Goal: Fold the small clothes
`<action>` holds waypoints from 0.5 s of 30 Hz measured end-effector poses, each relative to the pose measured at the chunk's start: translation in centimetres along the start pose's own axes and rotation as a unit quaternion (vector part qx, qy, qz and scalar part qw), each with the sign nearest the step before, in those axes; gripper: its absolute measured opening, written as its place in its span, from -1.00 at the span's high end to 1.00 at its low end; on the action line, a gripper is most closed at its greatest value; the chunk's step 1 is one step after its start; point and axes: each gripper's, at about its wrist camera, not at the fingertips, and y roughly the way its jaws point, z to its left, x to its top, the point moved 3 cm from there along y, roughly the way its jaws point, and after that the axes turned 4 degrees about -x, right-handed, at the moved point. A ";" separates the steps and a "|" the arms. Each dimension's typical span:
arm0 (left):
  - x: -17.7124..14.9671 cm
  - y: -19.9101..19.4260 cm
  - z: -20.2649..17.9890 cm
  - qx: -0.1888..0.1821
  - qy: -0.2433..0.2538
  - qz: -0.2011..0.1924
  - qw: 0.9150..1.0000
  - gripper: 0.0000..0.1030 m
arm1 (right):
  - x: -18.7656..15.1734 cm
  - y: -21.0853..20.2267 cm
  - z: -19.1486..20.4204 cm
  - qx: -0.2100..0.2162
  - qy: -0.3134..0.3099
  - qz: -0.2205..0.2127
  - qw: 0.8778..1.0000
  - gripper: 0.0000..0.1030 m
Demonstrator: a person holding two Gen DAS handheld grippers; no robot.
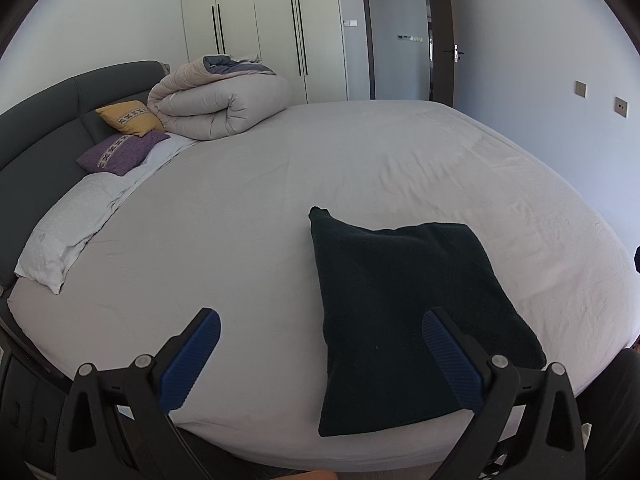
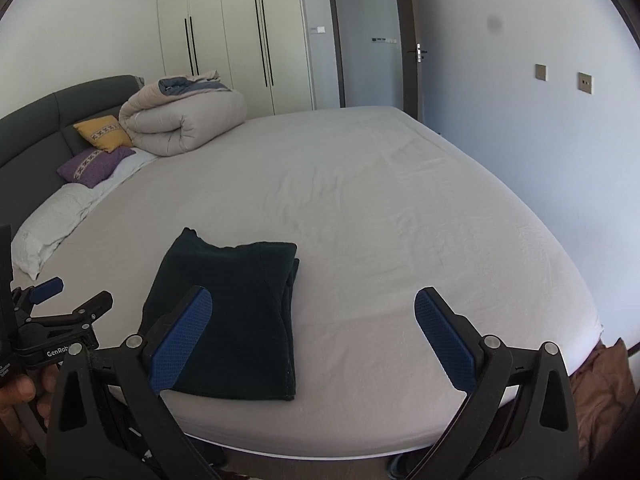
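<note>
I am held over the near edge of a wide bed covered with a pale grey fitted sheet (image 1: 360, 168), lightly creased toward the far right corner. At the head end, on my left, a dark grey padded headboard (image 1: 48, 120) curves around; against it lean a mustard-yellow cushion with a woven band (image 1: 130, 118) and a purple cushion with the same band (image 1: 122, 153), with a white pillow (image 1: 68, 228) lying nearer me. A rolled beige duvet with a blue-grey lining (image 1: 218, 98) sits beside the cushions. Behind the bed stand cream wardrobe doors with long black handles (image 1: 260, 28), and to their right a dark-framed doorway (image 1: 400, 36) stands open.

The dark green, thick-knit garment folded into a rectangle (image 1: 404, 312) lies flat near the bed's front edge, its lower end close to the mattress rim.

My left gripper (image 1: 320, 336) is spread wide and holds nothing; its right blue ribbed pad overlaps the garment in my view, the left one is over bare sheet. My right gripper (image 2: 312, 312) is equally wide apart and empty, with the garment behind its left pad. The sheet beyond and to the right of the garment lies bare all the way to the far edge.
</note>
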 end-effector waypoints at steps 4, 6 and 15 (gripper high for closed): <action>-1.1 1.1 -0.3 -0.009 -0.011 0.027 1.000 -1.00 | -1.9 2.6 1.7 0.010 0.000 0.028 1.000 -1.00; -1.4 1.4 -0.6 -0.007 -0.009 0.031 0.999 -1.00 | -2.4 2.9 2.2 0.017 0.001 0.033 0.999 -1.00; -2.1 2.4 -0.7 -0.014 -0.015 0.049 0.999 -1.00 | -3.2 0.3 0.3 0.011 0.005 0.041 0.999 -1.00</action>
